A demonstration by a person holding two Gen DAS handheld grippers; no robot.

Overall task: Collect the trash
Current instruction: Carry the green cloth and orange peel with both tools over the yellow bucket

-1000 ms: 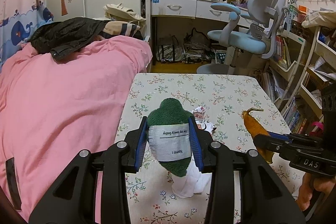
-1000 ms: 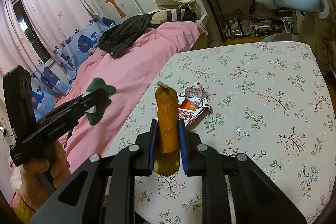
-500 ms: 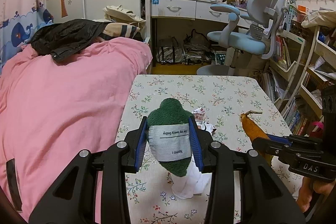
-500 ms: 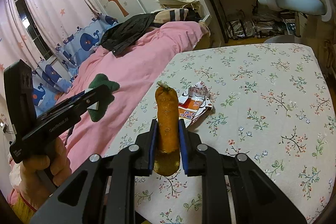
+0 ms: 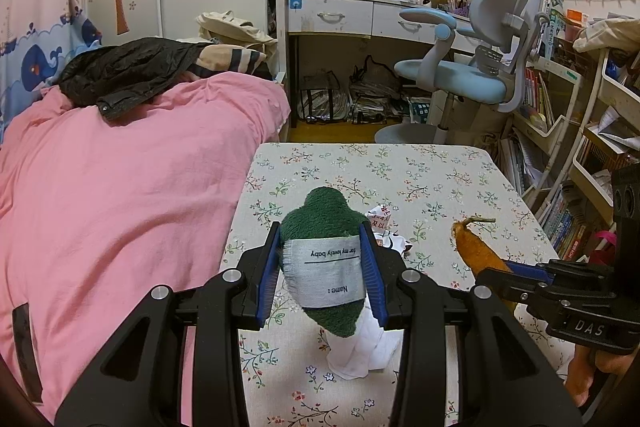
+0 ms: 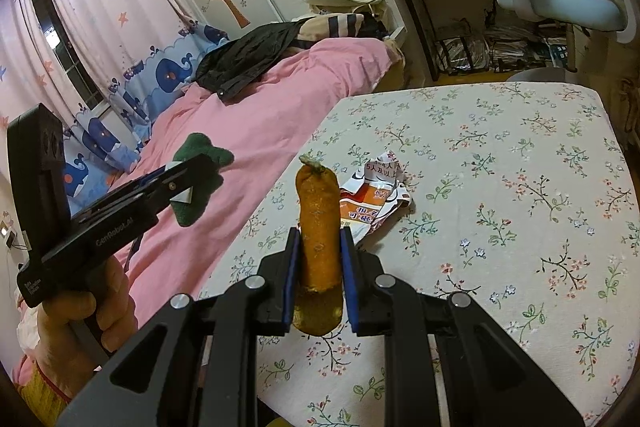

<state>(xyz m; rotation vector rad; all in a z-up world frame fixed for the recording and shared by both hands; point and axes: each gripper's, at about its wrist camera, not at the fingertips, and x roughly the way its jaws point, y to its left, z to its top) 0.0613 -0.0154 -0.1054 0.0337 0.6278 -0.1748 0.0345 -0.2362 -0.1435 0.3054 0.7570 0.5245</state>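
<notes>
Floral table point(image 5: 440, 179) below: left gripper point(image 5: 324, 267) fingers clamp a green plush point(image 5: 320, 219), right gripper point(image 6: 319, 247) fingers clamp a carrot point(image 6: 318, 211). Wrapper point(image 6: 376, 195) just ahead remains; both likely need a bin.

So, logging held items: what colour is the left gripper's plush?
Dark green plush with a grey label; left wrist view.

Table with floral cloth point(image 6: 500, 155); crumpled printed wrapper point(image 6: 376, 195) lying near its centre; white tissue wad point(image 5: 362, 349) at the wrapper's 6 o'clock, near edge.
</notes>
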